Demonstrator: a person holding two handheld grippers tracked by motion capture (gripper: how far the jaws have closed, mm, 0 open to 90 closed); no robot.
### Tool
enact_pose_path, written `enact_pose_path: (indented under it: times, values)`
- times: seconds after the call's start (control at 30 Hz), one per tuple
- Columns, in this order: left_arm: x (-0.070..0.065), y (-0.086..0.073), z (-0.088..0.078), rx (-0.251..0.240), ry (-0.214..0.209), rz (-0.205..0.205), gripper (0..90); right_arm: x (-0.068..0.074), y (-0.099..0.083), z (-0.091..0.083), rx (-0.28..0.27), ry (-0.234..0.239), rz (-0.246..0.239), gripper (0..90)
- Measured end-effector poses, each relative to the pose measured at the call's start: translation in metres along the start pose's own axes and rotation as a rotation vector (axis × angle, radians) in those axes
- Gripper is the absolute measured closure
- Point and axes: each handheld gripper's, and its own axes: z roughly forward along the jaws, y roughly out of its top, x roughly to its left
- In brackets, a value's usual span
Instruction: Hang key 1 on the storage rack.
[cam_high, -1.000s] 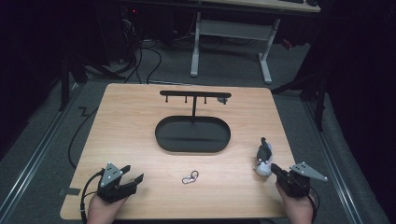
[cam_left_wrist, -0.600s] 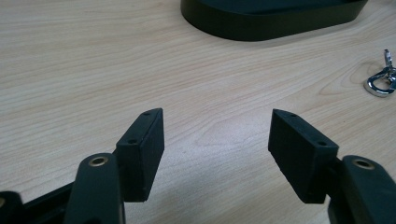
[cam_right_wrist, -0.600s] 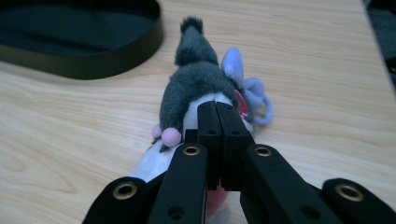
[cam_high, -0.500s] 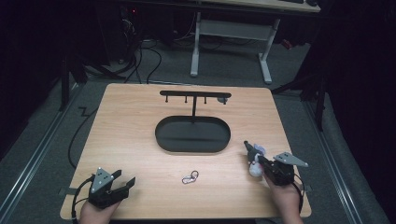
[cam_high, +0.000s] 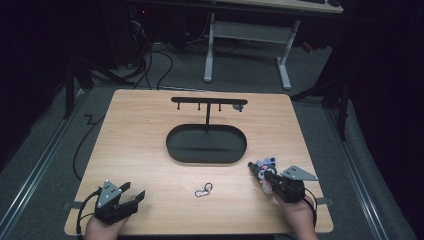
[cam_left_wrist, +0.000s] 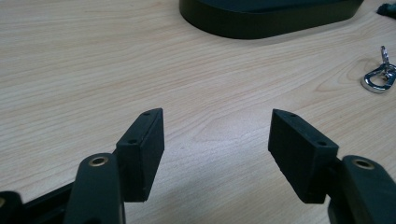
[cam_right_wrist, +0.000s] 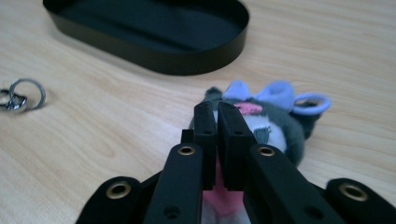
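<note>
Right gripper pinches the plush toy low on the table, at four o'clock from the oval black tray. Left gripper gapes wide, nothing inside, key ring clasp at its two o'clock.

Dim room, light falls mostly on the wooden table at frame centre. Grey carpet floor around it. Top centre: white-legged desk frame, black cables on floor at upper left. Dark stand legs at left edge; right side & upper corners nearly black.
</note>
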Motion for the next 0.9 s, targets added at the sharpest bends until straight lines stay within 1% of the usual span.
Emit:
enact_pose_path:
  times: [0.17,0.3,0.5,0.57,0.63,0.7,0.73,0.77,0.8,0.83,0.9]
  values:
    - [0.000,0.002,0.003,0.001,-0.008,0.000,36.7,-0.011,-0.002,-0.013,-0.028,-0.045,0.029,85.3]
    - [-0.001,0.005,0.006,-0.004,-0.014,0.006,36.7,-0.020,-0.008,-0.022,-0.028,-0.074,0.063,84.5]
    - [-0.004,0.011,0.013,-0.010,-0.028,0.016,36.6,-0.027,-0.018,-0.032,-0.010,-0.102,0.089,83.9]
    - [-0.005,0.014,0.017,-0.010,-0.030,0.026,36.6,-0.028,-0.022,-0.033,0.001,-0.109,0.093,83.2]
    - [-0.006,0.016,0.018,-0.009,-0.030,0.028,36.4,-0.030,-0.027,-0.034,0.017,-0.109,0.105,82.0]
    - [-0.007,0.020,0.018,-0.022,-0.041,0.010,35.9,-0.030,-0.031,-0.033,0.045,-0.113,0.115,81.0]
    - [-0.008,0.024,0.018,-0.022,-0.046,0.010,35.3,-0.031,-0.033,-0.033,0.060,-0.117,0.119,80.3]
    - [-0.009,0.028,0.017,-0.016,-0.041,0.024,35.1,-0.032,-0.035,-0.033,0.073,-0.114,0.132,79.3]
    - [-0.009,0.033,0.017,-0.014,-0.036,0.035,35.3,-0.033,-0.037,-0.033,0.081,-0.114,0.134,78.5]
    - [-0.009,0.035,0.016,-0.016,-0.044,0.036,35.2,-0.034,-0.039,-0.033,0.091,-0.116,0.135,78.0]
    - [-0.008,0.036,0.014,-0.011,-0.038,0.062,35.4,-0.034,-0.042,-0.034,0.101,-0.120,0.139,76.5]
